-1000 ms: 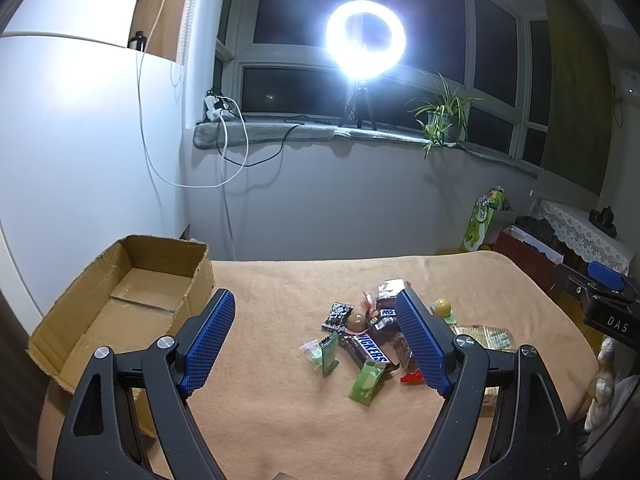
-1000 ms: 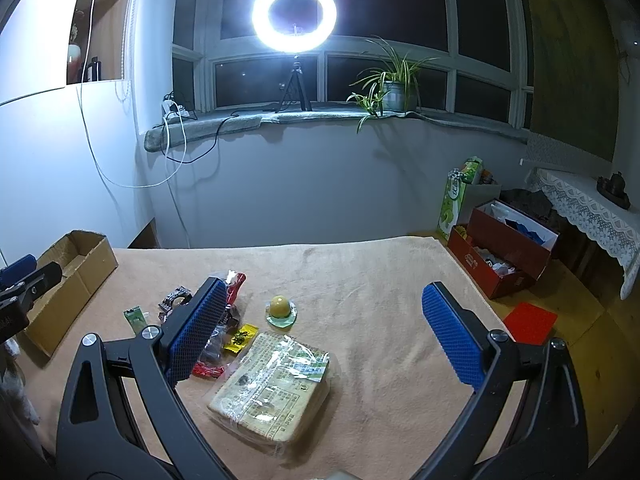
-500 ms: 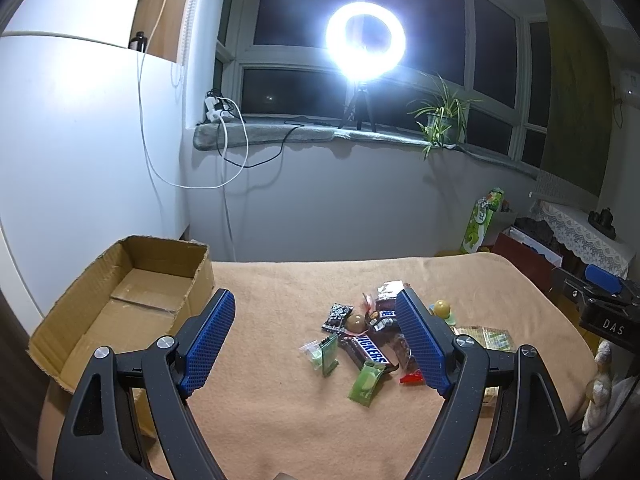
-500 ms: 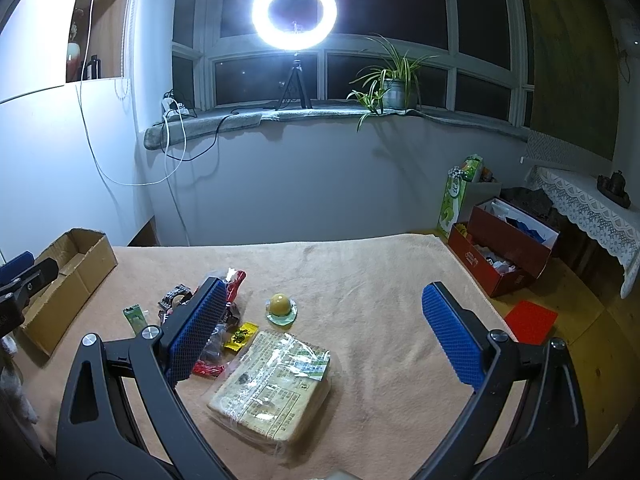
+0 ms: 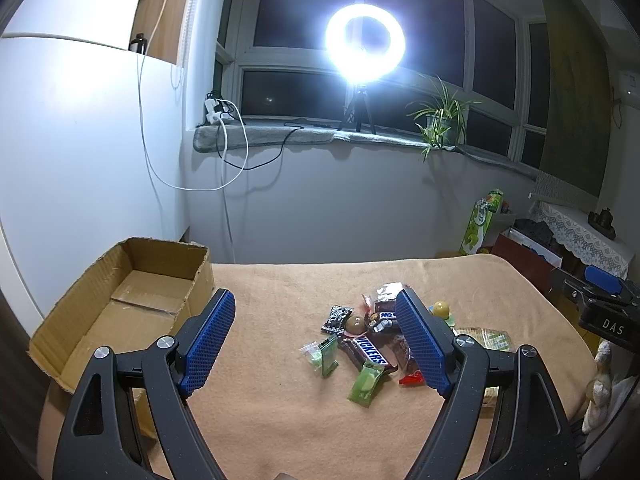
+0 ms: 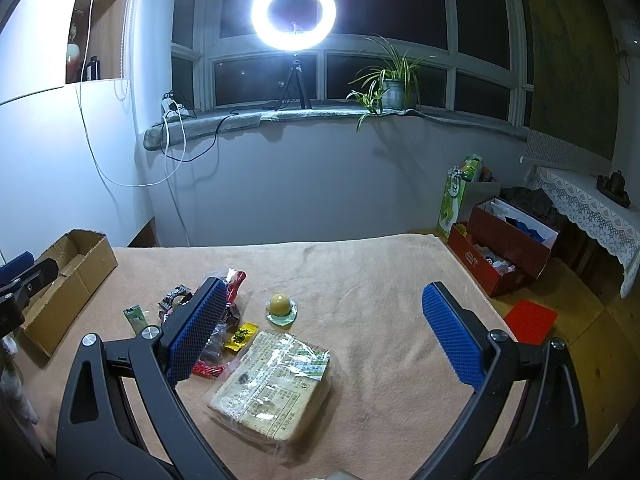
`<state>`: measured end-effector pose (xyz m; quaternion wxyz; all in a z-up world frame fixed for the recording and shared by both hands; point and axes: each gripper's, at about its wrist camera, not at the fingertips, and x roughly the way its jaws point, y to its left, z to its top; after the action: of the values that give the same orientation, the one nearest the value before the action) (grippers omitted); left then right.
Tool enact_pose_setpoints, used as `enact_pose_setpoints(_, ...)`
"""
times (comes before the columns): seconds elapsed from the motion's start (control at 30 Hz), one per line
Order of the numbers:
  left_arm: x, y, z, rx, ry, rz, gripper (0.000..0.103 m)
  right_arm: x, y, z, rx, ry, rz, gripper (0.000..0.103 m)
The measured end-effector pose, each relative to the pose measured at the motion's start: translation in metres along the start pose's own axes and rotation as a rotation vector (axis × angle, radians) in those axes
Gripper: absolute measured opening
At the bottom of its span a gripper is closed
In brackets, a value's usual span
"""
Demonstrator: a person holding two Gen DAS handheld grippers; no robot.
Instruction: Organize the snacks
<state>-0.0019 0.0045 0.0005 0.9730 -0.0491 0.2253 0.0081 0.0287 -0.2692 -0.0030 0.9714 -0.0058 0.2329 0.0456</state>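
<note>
both tools hang spread apart, holding nothing: left tool [image 5: 316,344], right tool [image 6: 324,332]. small wrapped snacks [image 5: 370,342] cluster mid-table on the tan cloth-covered table [image 6: 380,276]; the open brown cardboard box [image 5: 120,312] sits at its left edge, seemingly unfilled.

A lit ring light [image 6: 294,14] stands on a small tripod [image 6: 294,88] on the windowsill [image 5: 280,138], against dark panes. A spider plant [image 6: 394,80] in a pot sits further right on the sill. At the sill's left end a power strip [image 5: 216,110] trails white and black cables [image 5: 236,152] down the wall. Right of the table, on the floor, stand a green carton [image 6: 454,200] and an open red box [image 6: 508,250] (contents unclear), with a red mat [image 6: 530,320] nearby. A lace cloth [image 6: 588,208] drapes a side table.
</note>
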Motion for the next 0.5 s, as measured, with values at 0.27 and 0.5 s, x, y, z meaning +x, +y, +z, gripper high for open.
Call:
enact_pose_setpoints(0.27,-0.0009,-0.0008,-0.0006,0.001,-0.002,-0.003,0.083,-0.0001,0.0002,-0.0004,0.000,0.000,0.000,0.101)
enact_pose_setpoints(0.5,-0.0008,-0.0012,-0.0008,0.001,-0.001,0.000,0.083,0.0002,0.0002,-0.0012,0.002,0.002,-0.001,0.101)
